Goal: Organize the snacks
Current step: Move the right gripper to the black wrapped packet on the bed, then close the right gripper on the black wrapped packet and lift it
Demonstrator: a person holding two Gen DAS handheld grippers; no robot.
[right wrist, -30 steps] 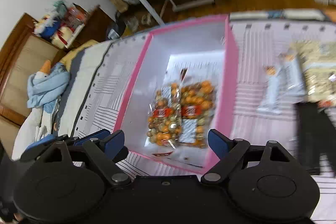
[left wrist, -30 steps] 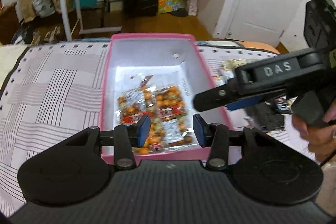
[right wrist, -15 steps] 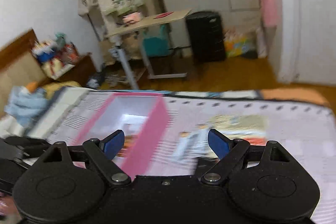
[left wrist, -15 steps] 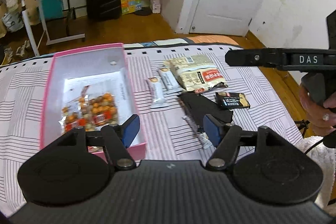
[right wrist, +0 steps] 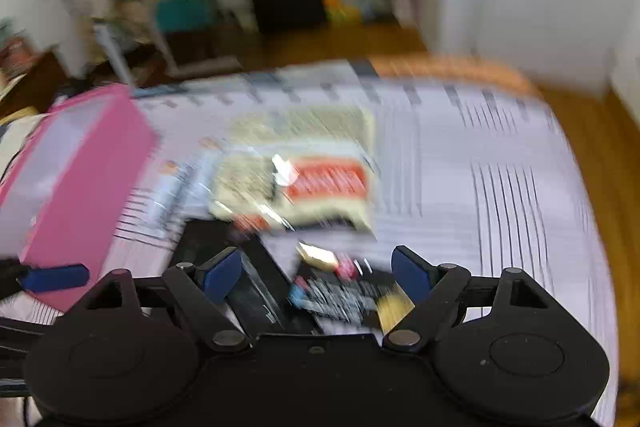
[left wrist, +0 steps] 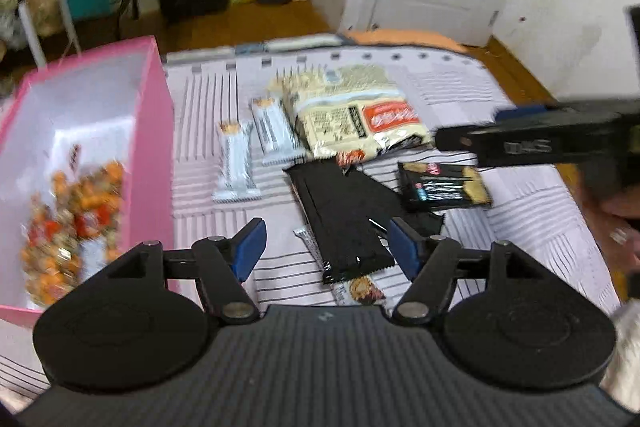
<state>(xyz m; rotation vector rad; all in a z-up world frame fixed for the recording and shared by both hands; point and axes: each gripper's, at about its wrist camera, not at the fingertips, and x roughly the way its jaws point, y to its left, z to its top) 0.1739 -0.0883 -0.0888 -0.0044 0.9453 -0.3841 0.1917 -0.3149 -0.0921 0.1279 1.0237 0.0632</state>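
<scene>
Left wrist view: left gripper (left wrist: 326, 245) held above a black wrapper (left wrist: 344, 215), jaws apart, empty; pink box (left wrist: 154, 131) at left holds orange snack bags (left wrist: 72, 215); two white bars (left wrist: 256, 143) beside it.
Right wrist view: right gripper (right wrist: 316, 277), jaws apart, over a small black packet (right wrist: 340, 297); beige bag (right wrist: 304, 167) blurred beyond.

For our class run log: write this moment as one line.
left gripper: open, over black packet | right gripper: open, empty | pink box: holds candy bags
</scene>
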